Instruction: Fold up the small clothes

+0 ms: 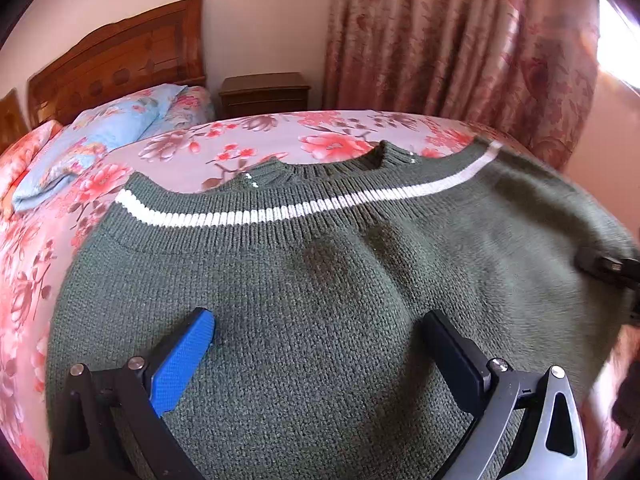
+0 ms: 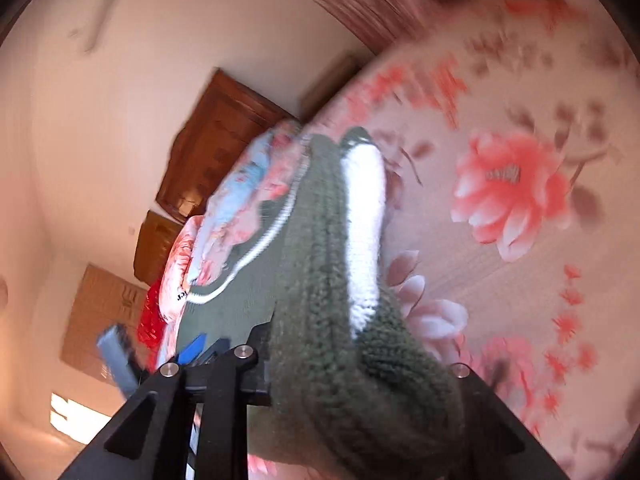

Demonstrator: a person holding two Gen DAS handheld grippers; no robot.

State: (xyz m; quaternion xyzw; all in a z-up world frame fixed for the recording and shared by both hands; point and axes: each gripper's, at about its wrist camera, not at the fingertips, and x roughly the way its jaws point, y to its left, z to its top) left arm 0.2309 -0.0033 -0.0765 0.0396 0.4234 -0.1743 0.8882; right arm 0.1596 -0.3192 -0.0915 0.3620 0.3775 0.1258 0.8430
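Scanning for readable text, we find almost none: a small dark mark on the pillow edge (image 2: 181, 295) in the lower left of the right wrist view looks like letters but is too blurred to read. No brand tag shows on the green sweater (image 1: 320, 288).

Sweater lies spread on the bed (image 1: 256, 140), filling the middle and lower part of the left wrist view. Its ribbed band with the white stripe (image 1: 280, 212) runs across mid-frame, and the neck ribbing (image 1: 316, 168) peeks out just past it toward the top. Sweater's upper edge sits well short of the bed's far edge, with bare floral sheet beyond it; bare sheet also shows along the left side of the frame up to the blue pillow (image 1: 100, 136) at upper left. Headboard (image 1: 120, 56), nightstand (image 1: 264, 94) and curtain (image 1: 460, 40) sit behind the bed.

Left tongs (image 1: 318, 330) hover over the sweater body at the bottom of the frame, jaws spread wide, blue pad (image 1: 182, 360) on one side, nothing between them.

Right tongs (image 2: 360, 364) are clamped on a bunched fold of sweater edge with the white stripe in it; the knit fills the gap and rises up the middle of the right wrist view. In the left wrist view they show (image 1: 608, 270) at the right edge, on the sweater's side. Open floral sheet fills the right half of the right wrist view.
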